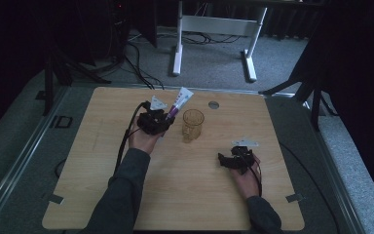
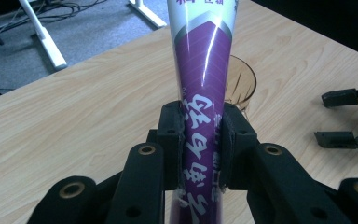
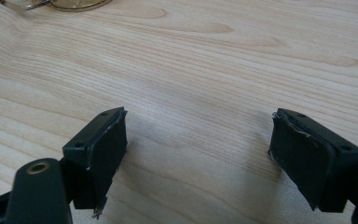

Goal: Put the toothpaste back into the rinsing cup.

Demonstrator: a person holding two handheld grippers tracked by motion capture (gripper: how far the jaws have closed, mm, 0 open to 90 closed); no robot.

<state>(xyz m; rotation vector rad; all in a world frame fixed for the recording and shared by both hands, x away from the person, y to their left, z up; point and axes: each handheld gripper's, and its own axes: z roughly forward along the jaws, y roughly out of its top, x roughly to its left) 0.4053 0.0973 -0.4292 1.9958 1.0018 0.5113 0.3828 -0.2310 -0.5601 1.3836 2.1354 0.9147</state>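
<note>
A purple and white tube [image 2: 205, 70] with white lettering stands up between the jaws of my left gripper [image 2: 201, 140], whose pads press on its lower part. In the high view the left gripper [image 1: 168, 118] holds the tube [image 1: 180, 101] tilted toward the far right, just left of an amber glass cup [image 1: 193, 124]. The cup [image 2: 240, 84] stands upright right behind the tube. My right gripper [image 3: 198, 151] rests low over the bare wood with its jaws wide apart and nothing between them. It sits at the near right of the table [image 1: 222, 159].
The wooden table [image 1: 102, 185] has a small round metal cap [image 1: 214, 104] near its far edge. Tape marks sit at the near corners. A white desk frame [image 1: 214, 29] and cables lie on the grey floor beyond the table.
</note>
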